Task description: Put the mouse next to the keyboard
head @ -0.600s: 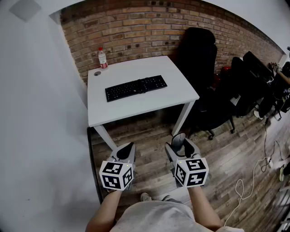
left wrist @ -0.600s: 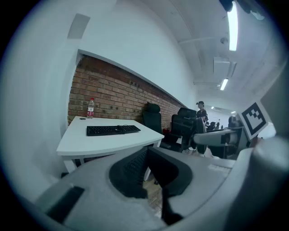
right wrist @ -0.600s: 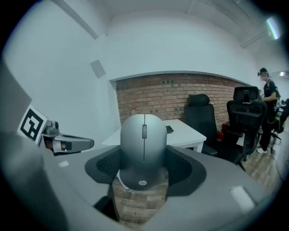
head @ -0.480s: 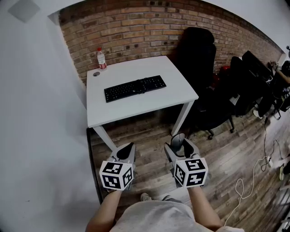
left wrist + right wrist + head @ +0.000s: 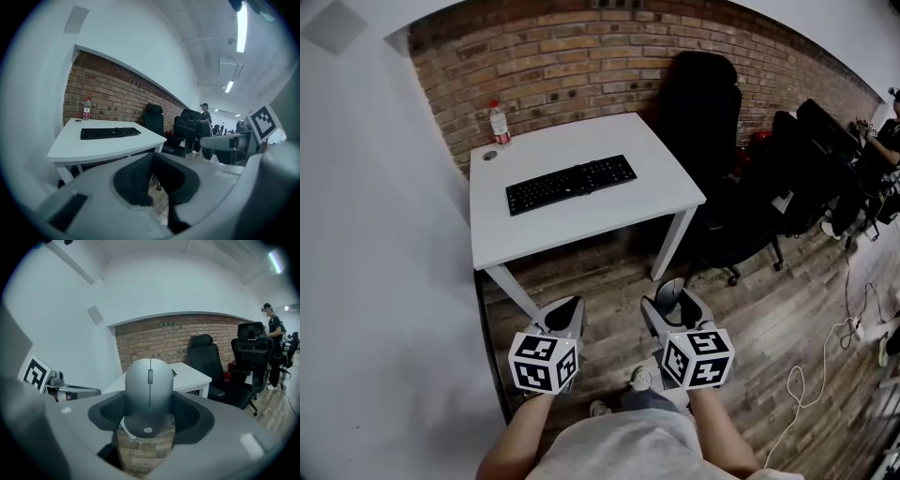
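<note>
- The right hand-held gripper (image 5: 149, 416) is clenched on the mouse (image 5: 149, 392), with its jaws standing wide and one ribbed dark pad (image 5: 111, 410) against each flank.
- The mouse's long axis runs along the jaws. Its wheel end points forward, away from the gripper and toward the worktop (image 5: 581, 225); its logo end is nearest the gripper's body.
- The mouse is a smooth, matt grey dome, oval in outline, with a thin seam down the middle and a small dark wheel (the buttons face the gripper's camera).
- The left hand-held gripper (image 5: 157, 180) holds nothing, its tips drawn together to a point.
- The left one is just beside the right, both low over a wooden plank floor (image 5: 769, 328).
- The worktop is a white, flat rectangle on slim white legs, ahead of both grippers and well apart from them.
- The keyboard (image 5: 571, 184) is black, thin and long, lying crosswise to the jaws on the worktop.
- The bottle (image 5: 499, 123) (clear plastic, red label) stands upright at the worktop's far left corner, against a brick wall (image 5: 581, 56).
</note>
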